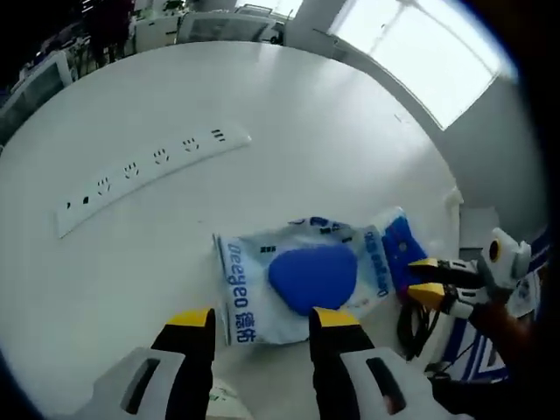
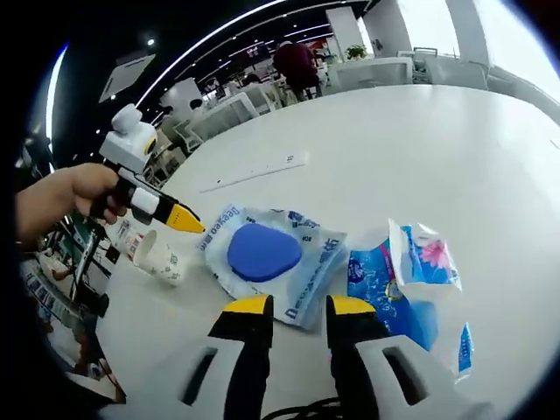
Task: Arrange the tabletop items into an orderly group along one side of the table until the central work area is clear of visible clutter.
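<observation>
A white Deeyeo wipes pack point(image 1: 302, 280) point(image 2: 267, 254) with a blue oval lid lies flat on the round white table point(image 1: 289, 114). Beside it sits a blue tissue pack point(image 1: 398, 245) point(image 2: 407, 276), crumpled and torn open at the top. My left gripper point(image 1: 262, 319) is open just short of the wipes pack's near edge, nothing between its jaws. In the right gripper view a hand holds it, with the left gripper's point(image 2: 179, 219) yellow tip at the pack's far-left corner. My right gripper point(image 2: 299, 306) point(image 1: 422, 278) is open, its jaws straddling the pack's near corner beside the tissue pack.
A long white power strip point(image 1: 149, 171) point(image 2: 254, 175) lies farther out on the table. A paper cup point(image 2: 162, 258) lies on its side near the table edge. A black cable point(image 1: 416, 324) trails off the edge below the right gripper. Other tables and people stand beyond.
</observation>
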`<state>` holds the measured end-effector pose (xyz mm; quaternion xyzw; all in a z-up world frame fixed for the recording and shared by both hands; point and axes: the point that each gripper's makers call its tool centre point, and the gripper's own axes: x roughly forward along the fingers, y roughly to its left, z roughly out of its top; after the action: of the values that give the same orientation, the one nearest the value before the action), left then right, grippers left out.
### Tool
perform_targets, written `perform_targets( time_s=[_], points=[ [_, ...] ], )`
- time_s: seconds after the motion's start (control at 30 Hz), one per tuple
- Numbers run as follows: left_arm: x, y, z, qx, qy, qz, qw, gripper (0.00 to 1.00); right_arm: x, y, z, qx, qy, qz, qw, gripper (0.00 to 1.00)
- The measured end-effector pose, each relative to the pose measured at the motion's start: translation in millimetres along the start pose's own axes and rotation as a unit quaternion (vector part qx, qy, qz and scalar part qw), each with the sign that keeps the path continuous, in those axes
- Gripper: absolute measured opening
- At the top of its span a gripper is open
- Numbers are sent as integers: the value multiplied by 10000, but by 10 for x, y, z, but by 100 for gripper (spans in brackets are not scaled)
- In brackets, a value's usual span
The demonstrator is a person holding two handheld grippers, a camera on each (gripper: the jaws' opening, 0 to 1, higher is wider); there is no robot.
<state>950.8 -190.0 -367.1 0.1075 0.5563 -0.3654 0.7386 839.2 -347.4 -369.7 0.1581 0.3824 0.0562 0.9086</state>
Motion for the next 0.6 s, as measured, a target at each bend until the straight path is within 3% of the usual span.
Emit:
perform_targets(
  time_s=[0.07,0.23,0.4,0.6],
  points=[
    [12,14,-3,2,45,-5,10000,41,4,6,-1,15,10,-41,10000,14],
    [54,118,-28,38,150,156,9998,42,73,-16,-50,33,193,-123,9997,18],
    [137,121,-111,-66,334,15,9994,44,134,-1,-106,230,322,-74,9992,19],
    [258,144,-210,-75,619,-116,9980,35,137,41,-147,356,453,-27,9983,15]
  ],
)
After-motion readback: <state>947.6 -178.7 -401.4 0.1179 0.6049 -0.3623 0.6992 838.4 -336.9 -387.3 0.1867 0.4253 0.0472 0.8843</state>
